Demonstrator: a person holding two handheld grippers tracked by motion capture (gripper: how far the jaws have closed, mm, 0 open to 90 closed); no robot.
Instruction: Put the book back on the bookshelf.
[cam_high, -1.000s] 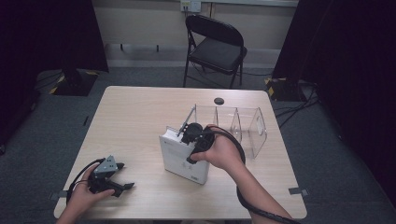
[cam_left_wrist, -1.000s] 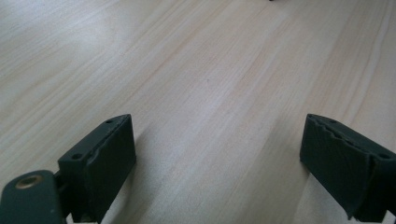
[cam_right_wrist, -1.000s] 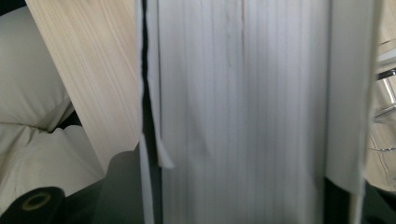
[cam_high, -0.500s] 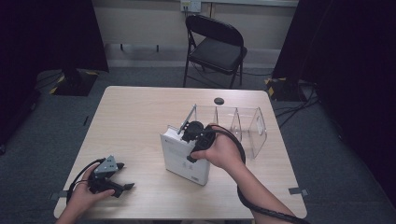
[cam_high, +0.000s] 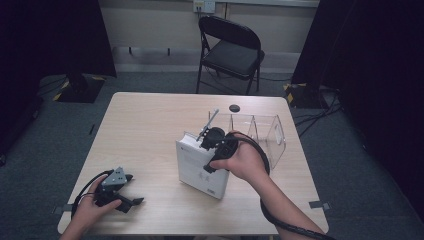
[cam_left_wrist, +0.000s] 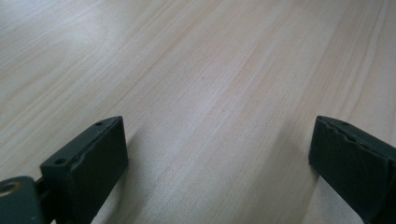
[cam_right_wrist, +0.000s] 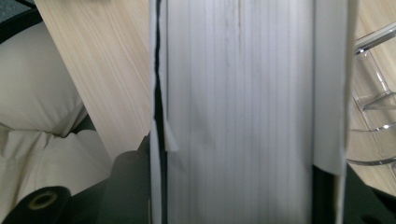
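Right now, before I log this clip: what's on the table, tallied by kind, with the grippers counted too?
White book, stood on edge in the right gripper: 1
Clear divided organizer: 1
Small black round thing near the far edge: 1
Grippers, the right one plus the open left gripper: 2
Total: 5
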